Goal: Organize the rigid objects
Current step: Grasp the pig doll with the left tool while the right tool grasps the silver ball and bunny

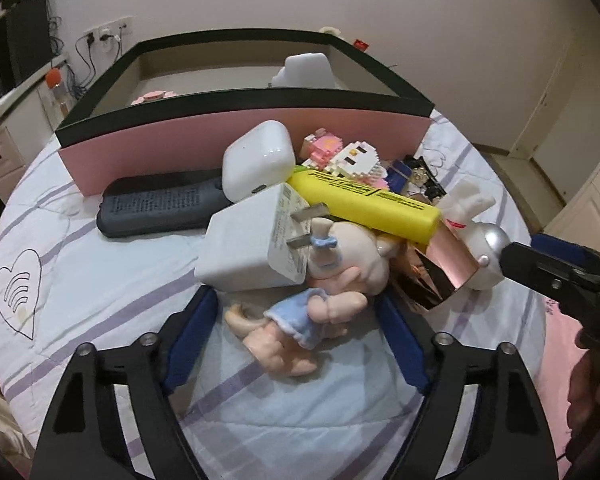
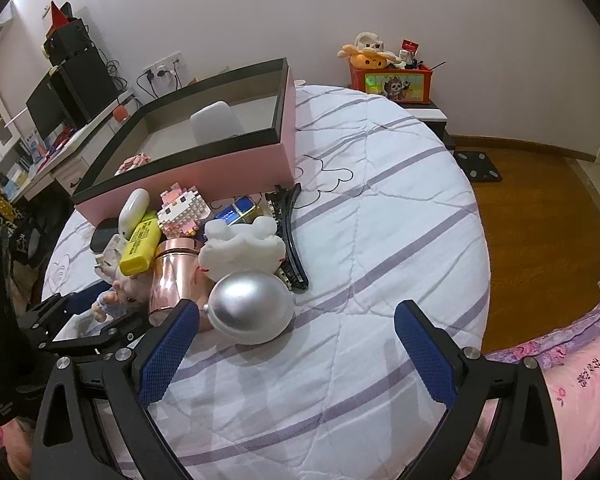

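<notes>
The left gripper (image 1: 296, 332) stands open with a pale doll (image 1: 300, 320) in a blue dress lying between its blue pads, which do not press on it. Just ahead of it a white charger (image 1: 252, 248) with metal prongs leans on the doll, a yellow highlighter (image 1: 364, 204) lies across the heap, and beyond sit a white earbud case (image 1: 258, 164), a dark ribbed case (image 1: 160, 208) and a pink-sided box (image 1: 244, 128) with a black rim. The right gripper (image 2: 296, 344) is open too, with nothing between its fingers; a silver ball (image 2: 250, 308) sits just beside its left pad. Only the right view shows the black hair clip (image 2: 288, 232) ahead of that gripper, the white rabbit figure (image 2: 240, 248) behind the ball, the glossy pink cup (image 2: 168, 280) seen whole, wooden floor to the right and a red toy bin (image 2: 392, 80) at the far wall. All lies on a bed (image 2: 380, 220) with a white quilt striped in lilac; a desk with a monitor stands to the left.
</notes>
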A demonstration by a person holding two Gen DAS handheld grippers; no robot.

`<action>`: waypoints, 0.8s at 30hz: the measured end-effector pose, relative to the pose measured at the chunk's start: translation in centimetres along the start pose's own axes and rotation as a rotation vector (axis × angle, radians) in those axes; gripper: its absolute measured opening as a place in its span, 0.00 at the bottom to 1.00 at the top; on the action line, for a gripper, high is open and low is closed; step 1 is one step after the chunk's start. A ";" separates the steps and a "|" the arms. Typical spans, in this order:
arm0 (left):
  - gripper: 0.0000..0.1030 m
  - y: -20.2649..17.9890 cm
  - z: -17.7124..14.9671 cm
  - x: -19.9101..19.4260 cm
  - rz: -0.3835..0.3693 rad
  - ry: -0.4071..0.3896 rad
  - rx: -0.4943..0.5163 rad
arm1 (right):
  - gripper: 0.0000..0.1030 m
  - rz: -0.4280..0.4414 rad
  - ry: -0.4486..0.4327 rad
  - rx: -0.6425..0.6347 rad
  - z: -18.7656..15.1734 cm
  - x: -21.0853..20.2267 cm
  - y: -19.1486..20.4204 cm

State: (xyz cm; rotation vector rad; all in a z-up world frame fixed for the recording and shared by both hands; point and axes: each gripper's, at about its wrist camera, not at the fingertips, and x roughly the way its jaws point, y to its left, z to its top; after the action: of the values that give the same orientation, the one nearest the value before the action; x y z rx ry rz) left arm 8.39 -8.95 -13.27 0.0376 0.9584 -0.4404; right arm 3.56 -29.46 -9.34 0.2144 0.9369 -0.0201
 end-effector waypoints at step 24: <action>0.57 -0.5 -1.1 -0.8 -0.096 -0.014 0.017 | 0.96 -0.007 0.011 0.012 -0.2 0.4 -0.3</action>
State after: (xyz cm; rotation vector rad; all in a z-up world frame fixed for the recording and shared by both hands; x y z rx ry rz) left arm 6.89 -8.91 -13.20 0.0041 0.9451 -0.5366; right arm 3.61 -29.72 -9.78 0.2226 0.9485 -0.0309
